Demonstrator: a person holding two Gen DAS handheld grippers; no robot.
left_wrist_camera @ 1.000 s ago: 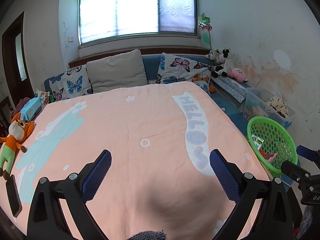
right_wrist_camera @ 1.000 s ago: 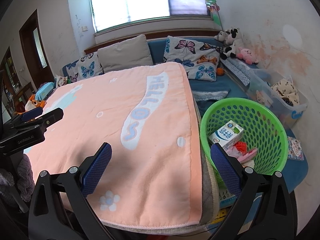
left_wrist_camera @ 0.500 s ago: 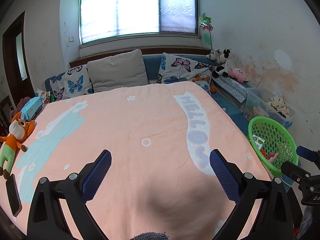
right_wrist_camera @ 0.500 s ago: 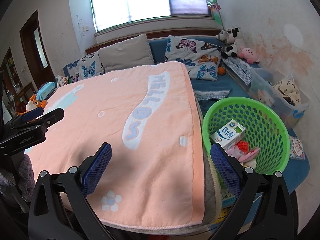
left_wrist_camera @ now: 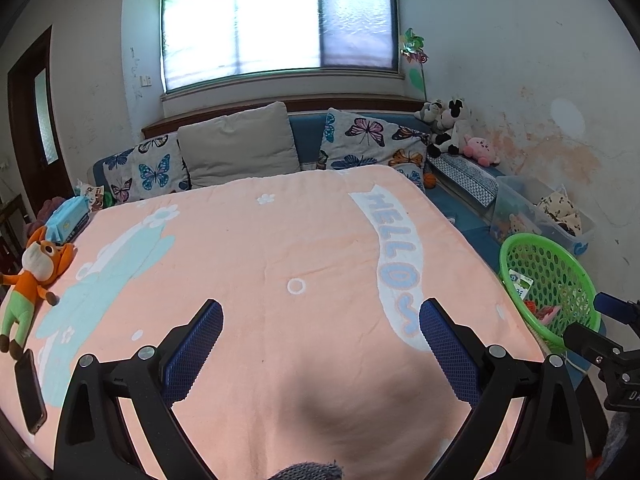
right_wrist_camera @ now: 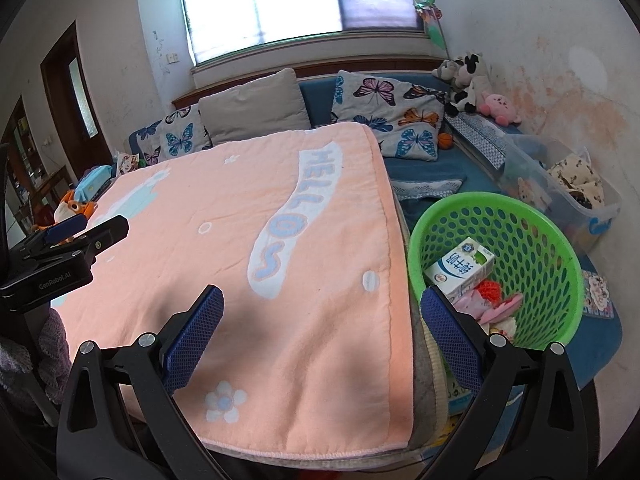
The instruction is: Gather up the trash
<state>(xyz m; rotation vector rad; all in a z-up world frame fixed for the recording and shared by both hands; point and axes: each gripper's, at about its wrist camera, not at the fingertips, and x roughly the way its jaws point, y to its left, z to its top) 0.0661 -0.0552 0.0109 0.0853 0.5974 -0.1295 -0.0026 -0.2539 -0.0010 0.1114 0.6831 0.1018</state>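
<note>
A peach blanket [right_wrist_camera: 280, 264] reading "HELLO" covers the bed. Just beside its right edge sits the green basket [right_wrist_camera: 556, 240], holding a milk carton [right_wrist_camera: 460, 272] with unreadable print and crumpled wrappers. The left gripper [left_wrist_camera: 320, 340] and right gripper [right_wrist_camera: 322, 332] hover over the blanket, jaws spread, empty. No trash shows on the blanket, so collecting seems finished; the next move calls for scanning.

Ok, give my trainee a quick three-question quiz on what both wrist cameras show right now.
1. True or false: the white milk carton lies inside the round green plastic mesh basket.
2. Which gripper is holding something: A left gripper, B right gripper, C neither?
3. Fill in: the orange plush fox toy lies on the peach blanket's ____ edge in the left wrist view.

Key: 1 true; 2 C; 3 left.
</note>
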